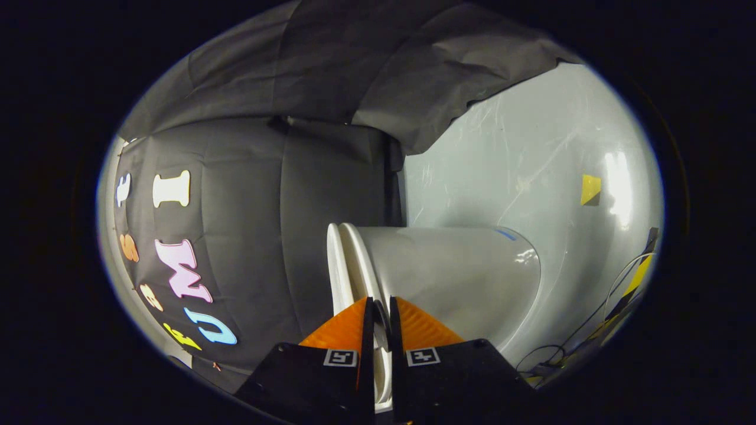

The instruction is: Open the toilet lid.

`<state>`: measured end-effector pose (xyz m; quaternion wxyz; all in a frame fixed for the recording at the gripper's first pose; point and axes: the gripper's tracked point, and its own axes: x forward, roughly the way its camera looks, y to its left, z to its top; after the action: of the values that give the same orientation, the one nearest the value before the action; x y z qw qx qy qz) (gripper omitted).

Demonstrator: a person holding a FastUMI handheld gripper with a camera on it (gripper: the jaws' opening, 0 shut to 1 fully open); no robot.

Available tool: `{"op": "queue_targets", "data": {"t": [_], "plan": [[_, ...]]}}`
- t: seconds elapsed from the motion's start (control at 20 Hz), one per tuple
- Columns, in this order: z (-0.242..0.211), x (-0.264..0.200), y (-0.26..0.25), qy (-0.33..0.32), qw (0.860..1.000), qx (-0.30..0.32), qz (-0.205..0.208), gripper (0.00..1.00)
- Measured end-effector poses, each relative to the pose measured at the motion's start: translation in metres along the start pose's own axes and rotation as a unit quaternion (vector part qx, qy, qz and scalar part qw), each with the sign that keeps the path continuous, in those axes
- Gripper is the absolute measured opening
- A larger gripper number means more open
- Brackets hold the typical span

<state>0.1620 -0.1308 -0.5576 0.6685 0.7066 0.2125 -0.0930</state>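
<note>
The gripper (378, 307) is pinched nearly closed on the thin edge of the glossy white plastic toilet lid (339, 260), which lies barely parted from the white ceramic bowl (460, 277), so most lifting seems left.

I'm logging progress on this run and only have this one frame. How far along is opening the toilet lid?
Done: the gripper has reached the toilet, fingers nearly closed around the thin edge of the lid. In hand: the grip; whether both fingers press on it I can't tell. Left: the lid lies close against the seat, so the swing open seems mostly ahead.
</note>
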Motion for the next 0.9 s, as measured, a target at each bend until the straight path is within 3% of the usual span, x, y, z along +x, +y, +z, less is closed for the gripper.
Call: {"op": "queue_targets", "data": {"t": [0.1, 0.15, 0.45, 0.75, 0.9], "plan": [[0.001, -0.001, 0.004, -0.004, 1.000, 0.004, 0.020, 0.16], [-0.009, 0.013, 0.006, -0.008, 1.000, 0.010, 0.020, 0.05], [0.000, 0.001, 0.008, -0.009, 0.999, 0.025, 0.035, 0.05], [-0.003, -0.010, 0.052, -0.022, 0.998, -0.049, 0.038, 0.05], [-0.009, -0.015, 0.074, -0.029, 0.993, -0.113, 0.020, 0.05]]}}
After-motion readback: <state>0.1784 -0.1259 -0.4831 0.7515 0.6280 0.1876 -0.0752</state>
